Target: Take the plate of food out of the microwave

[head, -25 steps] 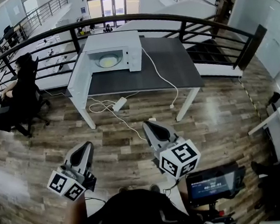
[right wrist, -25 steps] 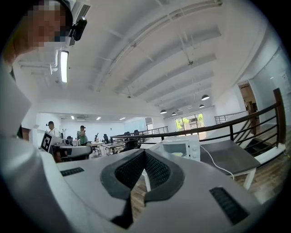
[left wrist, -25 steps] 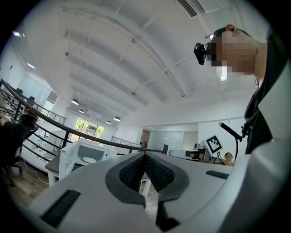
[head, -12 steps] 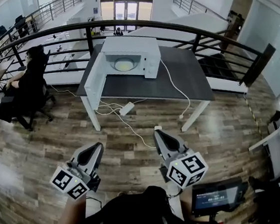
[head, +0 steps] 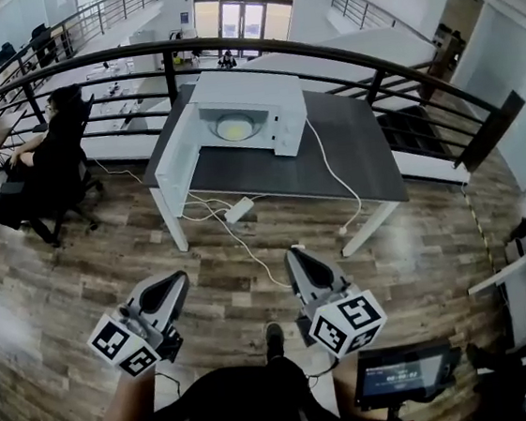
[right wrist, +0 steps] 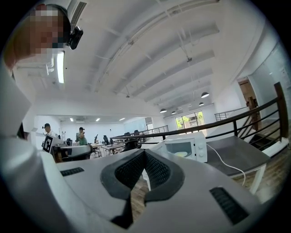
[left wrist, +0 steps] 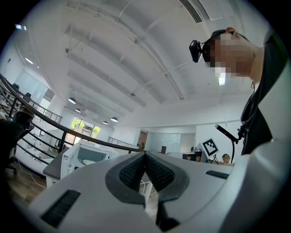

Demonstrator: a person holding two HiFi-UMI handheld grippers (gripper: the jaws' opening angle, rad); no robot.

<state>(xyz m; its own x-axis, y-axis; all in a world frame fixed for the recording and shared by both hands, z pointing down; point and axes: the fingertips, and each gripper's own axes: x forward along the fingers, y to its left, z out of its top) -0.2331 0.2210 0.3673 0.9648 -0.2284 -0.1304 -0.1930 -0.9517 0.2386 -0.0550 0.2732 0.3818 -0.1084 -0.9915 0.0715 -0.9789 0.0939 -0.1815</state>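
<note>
A white microwave (head: 243, 100) stands at the back left of a dark grey table (head: 341, 153), its door (head: 173, 152) swung open to the left. Inside it lies a pale plate of food (head: 235, 127). Both grippers hang over the wooden floor, well short of the table. My left gripper (head: 175, 279) is shut with nothing in it, and my right gripper (head: 292, 252) is likewise shut and empty. From the left gripper (left wrist: 145, 154) the microwave (left wrist: 84, 154) and the plate (left wrist: 87, 161) show far off. Beyond the right gripper (right wrist: 144, 152) the microwave (right wrist: 186, 146) and plate (right wrist: 181, 154) are distant too.
A white cable (head: 334, 173) runs across the table down to a power strip (head: 237, 210) on the floor. A black railing (head: 320, 45) curves behind the table. A person sits in an office chair (head: 46, 168) at the left. A screen (head: 400, 378) stands at my lower right.
The table and microwave have come nearer and shifted right in the head view. Both grippers stay shut and low in front of me.
</note>
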